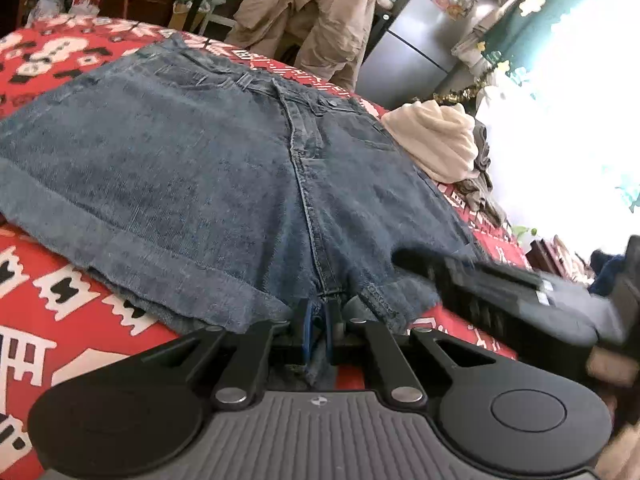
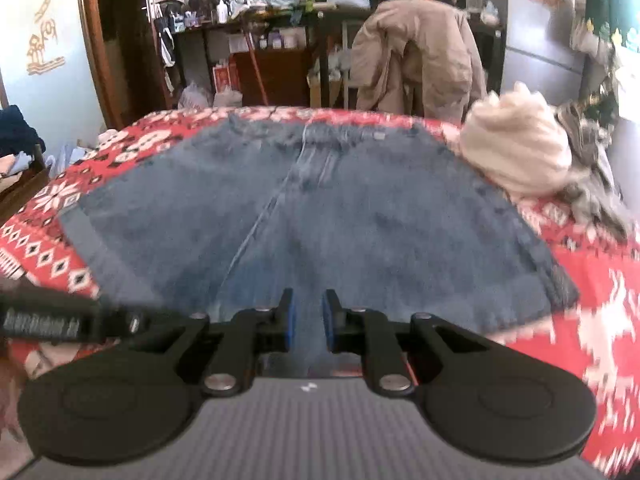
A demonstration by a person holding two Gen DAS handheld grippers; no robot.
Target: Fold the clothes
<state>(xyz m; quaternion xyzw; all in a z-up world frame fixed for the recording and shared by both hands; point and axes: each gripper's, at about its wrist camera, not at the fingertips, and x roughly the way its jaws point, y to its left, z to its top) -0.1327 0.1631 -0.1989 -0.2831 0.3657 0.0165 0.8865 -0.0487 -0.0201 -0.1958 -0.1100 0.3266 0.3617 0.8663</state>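
Note:
Blue denim shorts lie flat on a red patterned tablecloth, waistband at the far side. My left gripper is shut on the crotch seam at the shorts' near hem, denim pinched between its blue pads. The right gripper shows blurred at the right of the left wrist view, over the right leg hem. In the right wrist view the shorts fill the middle. My right gripper is open just above the near hem, with denim under the gap. The left gripper shows at the left edge of this view.
A cream knitted garment and a grey crumpled cloth lie on the table right of the shorts; the cream garment also shows in the left wrist view. A chair draped with a tan jacket stands behind the table. A fridge stands at the back right.

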